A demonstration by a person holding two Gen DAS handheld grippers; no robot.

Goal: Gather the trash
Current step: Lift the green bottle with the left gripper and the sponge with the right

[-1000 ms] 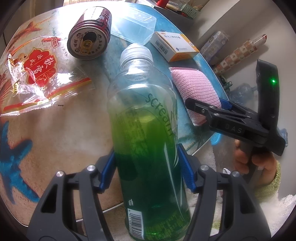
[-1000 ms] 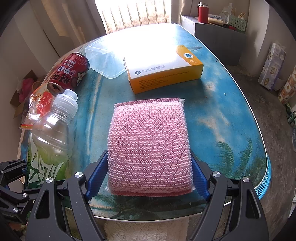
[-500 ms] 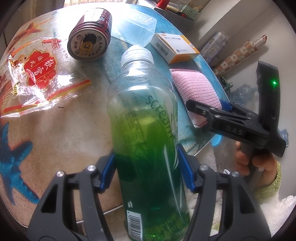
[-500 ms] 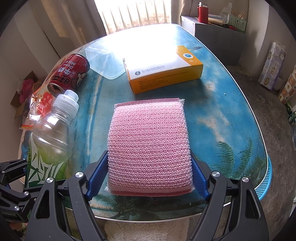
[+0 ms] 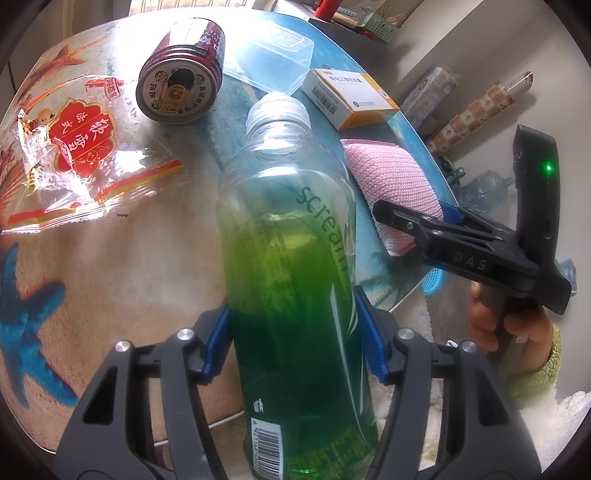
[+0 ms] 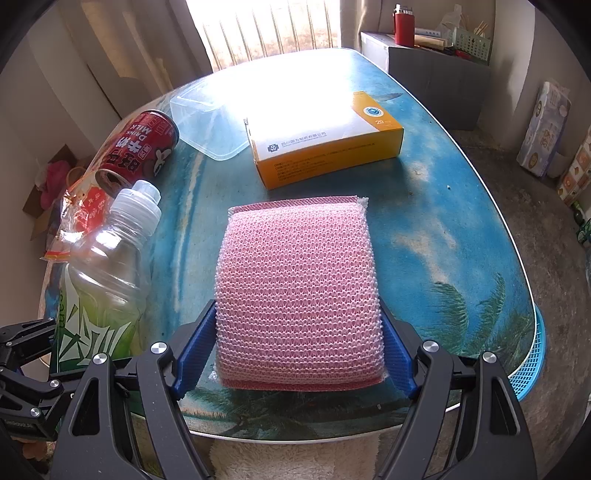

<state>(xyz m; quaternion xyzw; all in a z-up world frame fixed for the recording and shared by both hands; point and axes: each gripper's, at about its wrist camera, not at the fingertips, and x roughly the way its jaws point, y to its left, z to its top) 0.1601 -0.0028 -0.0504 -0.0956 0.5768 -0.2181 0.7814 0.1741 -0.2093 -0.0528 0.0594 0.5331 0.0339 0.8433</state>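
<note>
The left gripper (image 5: 293,339) clamps a green drink bottle (image 5: 291,258); the right gripper (image 6: 295,354) squeezes a pink scouring sponge (image 6: 295,288). At eleven o'clock of the bottle lie a red milk can (image 5: 181,88) and a crinkled snack wrapper (image 5: 81,158). Beyond the sponge at twelve sits an orange medicine box (image 6: 325,144) on the beach-print table (image 6: 443,229).

You are in a lived-in home, in what looks like a dining or sitting room. The round table (image 6: 443,206) wears a beach-print cover, and at twelve o'clock daylight comes through a barred window (image 6: 266,29) hung with curtains. At one o'clock a low cabinet (image 6: 439,70) carries a red flask (image 6: 403,23) and household clutter. Packs of tissue rolls (image 6: 543,129) stand against the wall at three o'clock.
</note>
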